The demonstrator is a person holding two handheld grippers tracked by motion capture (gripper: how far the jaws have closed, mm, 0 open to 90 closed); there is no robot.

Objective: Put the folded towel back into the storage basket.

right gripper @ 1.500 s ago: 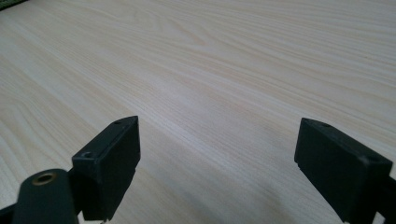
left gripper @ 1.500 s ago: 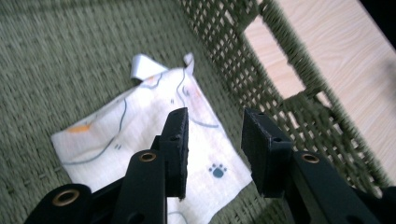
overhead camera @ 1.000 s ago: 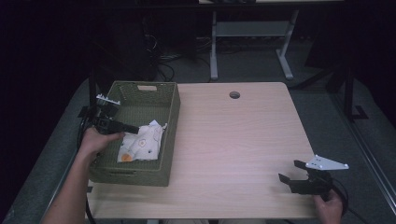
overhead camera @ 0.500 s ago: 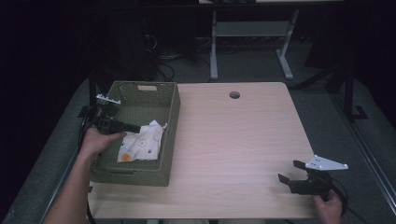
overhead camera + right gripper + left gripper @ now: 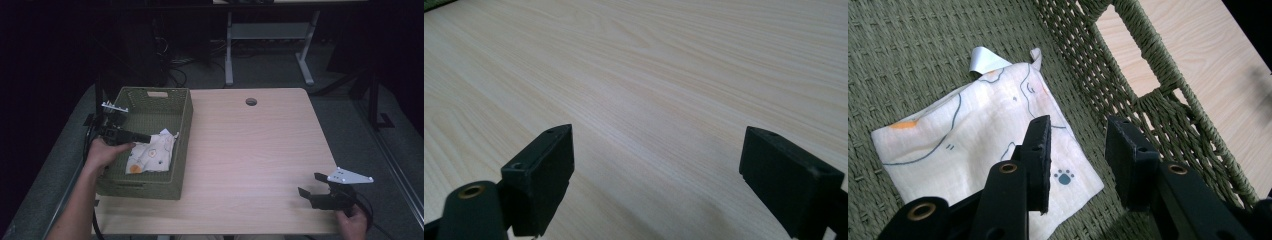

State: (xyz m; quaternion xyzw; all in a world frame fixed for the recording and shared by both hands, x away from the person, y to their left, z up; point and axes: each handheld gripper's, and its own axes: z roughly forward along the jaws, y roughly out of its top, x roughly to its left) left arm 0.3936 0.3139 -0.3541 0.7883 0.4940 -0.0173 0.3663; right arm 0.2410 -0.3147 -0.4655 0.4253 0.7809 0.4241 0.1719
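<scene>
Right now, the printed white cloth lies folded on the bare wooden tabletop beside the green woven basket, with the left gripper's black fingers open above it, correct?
Not quite. The printed white cloth lies inside the green woven basket, on its woven floor, not on the bare wooden tabletop. The left gripper view shows weave all round it. The rest holds: it is folded, and the left gripper has its black fingers open above it.

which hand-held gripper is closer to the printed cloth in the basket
Left. The left hand-held gripper hangs open just over the printed cloth inside the green basket. The right hand-held gripper sits far off at the table's near right corner.
</scene>
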